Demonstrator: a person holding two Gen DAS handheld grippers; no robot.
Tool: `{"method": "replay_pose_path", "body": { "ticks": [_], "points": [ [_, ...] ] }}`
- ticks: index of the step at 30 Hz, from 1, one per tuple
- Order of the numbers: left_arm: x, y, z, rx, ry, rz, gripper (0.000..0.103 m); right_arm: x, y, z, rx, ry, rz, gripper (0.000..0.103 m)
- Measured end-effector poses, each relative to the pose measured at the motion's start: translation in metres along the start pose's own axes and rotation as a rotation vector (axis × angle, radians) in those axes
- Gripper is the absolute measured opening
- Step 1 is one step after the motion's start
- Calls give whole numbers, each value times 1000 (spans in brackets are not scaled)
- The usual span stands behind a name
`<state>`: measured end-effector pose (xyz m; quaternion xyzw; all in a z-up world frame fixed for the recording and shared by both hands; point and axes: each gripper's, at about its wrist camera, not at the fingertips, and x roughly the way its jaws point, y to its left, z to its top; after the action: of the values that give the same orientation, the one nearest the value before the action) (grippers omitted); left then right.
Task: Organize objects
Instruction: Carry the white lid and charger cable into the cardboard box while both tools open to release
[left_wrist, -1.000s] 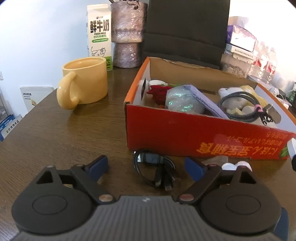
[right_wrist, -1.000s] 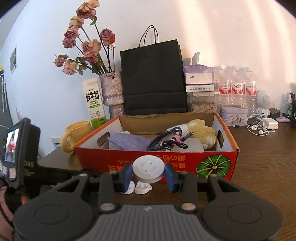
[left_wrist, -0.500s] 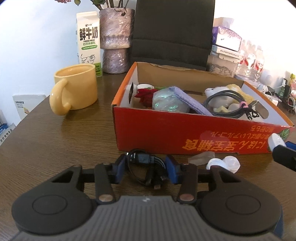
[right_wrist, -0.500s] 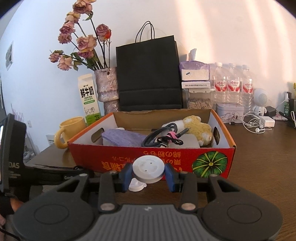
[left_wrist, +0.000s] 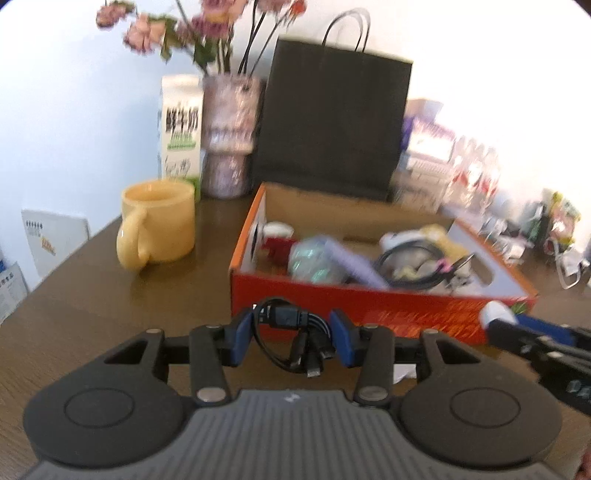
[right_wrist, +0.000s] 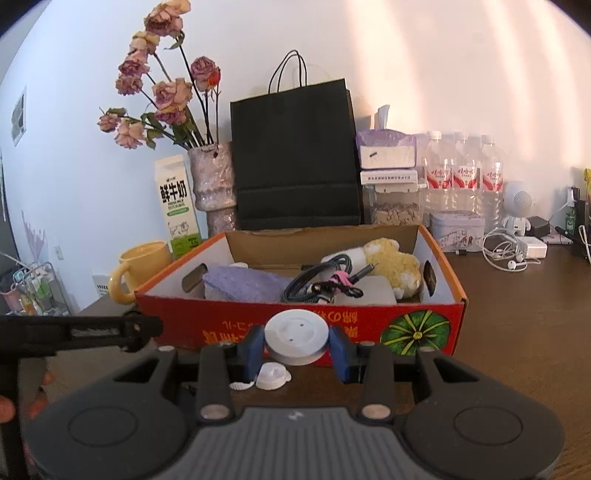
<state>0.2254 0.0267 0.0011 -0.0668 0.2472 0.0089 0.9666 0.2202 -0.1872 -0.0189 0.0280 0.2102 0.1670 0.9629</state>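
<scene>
Before the cardboard box (left_wrist: 369, 306), left tool (left_wrist: 291, 338) pinches coiled black cable (left_wrist: 291, 332), right tool (right_wrist: 296, 347) a smooth white disc (right_wrist: 296, 336).

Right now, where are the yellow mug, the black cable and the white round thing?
yellow mug (left_wrist: 162, 225), left wrist view, its side wall.
black cable (left_wrist: 291, 328), left wrist view, its bundled middle.
white round thing (right_wrist: 296, 331), right wrist view, its flat top.

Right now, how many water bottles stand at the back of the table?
3 water bottles: left, middle and right, side by side against the wall, behind the patterned tin. More may be hidden behind them.
</scene>
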Motion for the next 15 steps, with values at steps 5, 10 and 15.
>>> {"method": "replay_pose_path", "body": {
  "ticks": [5,10,15],
  "points": [
    [-17,-10,11,13,-48,-27,46,-5,4,7,-17,-25,-8,37],
    [-22,-15,23,18,-77,-45,46,-7,7,18,-29,-43,-15,37],
    [-25,-21,41,26,-113,-58,46,-5,12,36,-50,-69,-12,37]
  ]
}}
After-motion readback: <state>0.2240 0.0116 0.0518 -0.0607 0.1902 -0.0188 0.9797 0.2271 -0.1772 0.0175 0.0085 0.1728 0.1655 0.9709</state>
